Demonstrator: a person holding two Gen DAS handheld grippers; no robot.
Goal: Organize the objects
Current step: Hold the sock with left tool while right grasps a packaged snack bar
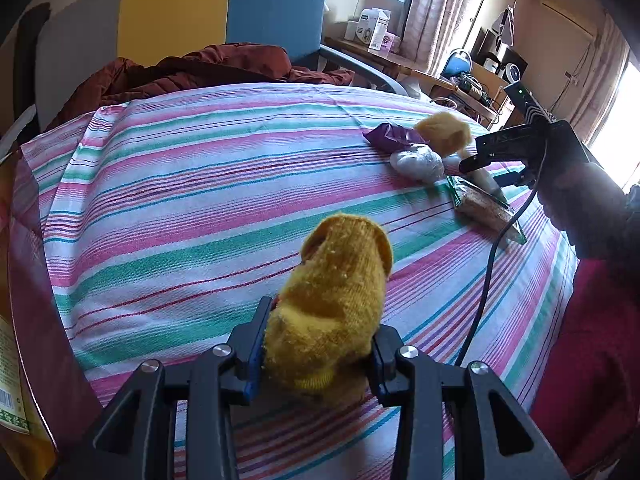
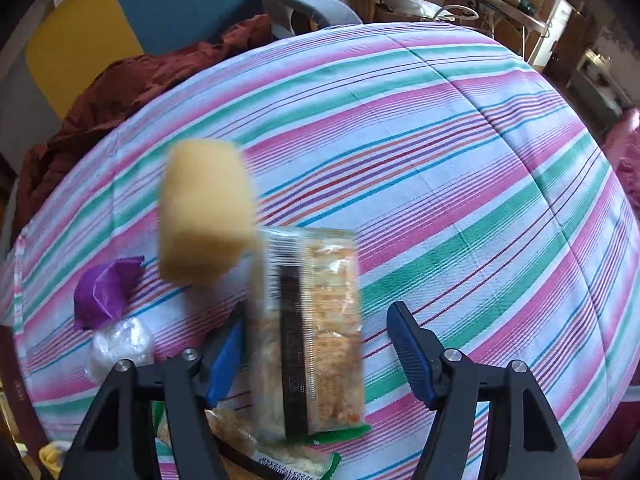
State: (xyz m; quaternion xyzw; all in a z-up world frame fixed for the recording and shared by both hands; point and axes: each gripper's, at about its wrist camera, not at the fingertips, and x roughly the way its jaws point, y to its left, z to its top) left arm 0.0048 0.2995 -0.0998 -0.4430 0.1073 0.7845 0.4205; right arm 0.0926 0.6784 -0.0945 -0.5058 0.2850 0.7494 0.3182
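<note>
My left gripper (image 1: pixel 316 344) is shut on a yellow knitted sock roll (image 1: pixel 336 304) above the striped bed sheet (image 1: pixel 200 200). My right gripper (image 2: pixel 316 344) is open, its blue pads either side of a clear snack packet (image 2: pixel 316 332) that looks blurred. A second snack packet (image 2: pixel 260 456) lies beneath it. A pale yellow roll (image 2: pixel 204 212) is blurred just left of the packet; in the left wrist view it (image 1: pixel 444 132) sits by the right gripper (image 1: pixel 472 164). A purple wrapper (image 2: pixel 104 296) and a clear plastic ball (image 2: pixel 120 344) lie at the left.
A dark red quilt (image 1: pixel 192 72) is bunched at the head of the bed before a yellow and blue headboard (image 1: pixel 224 12). A cluttered wooden desk (image 1: pixel 440 76) stands at the far right. A yellow box (image 1: pixel 12 392) sits at the left edge.
</note>
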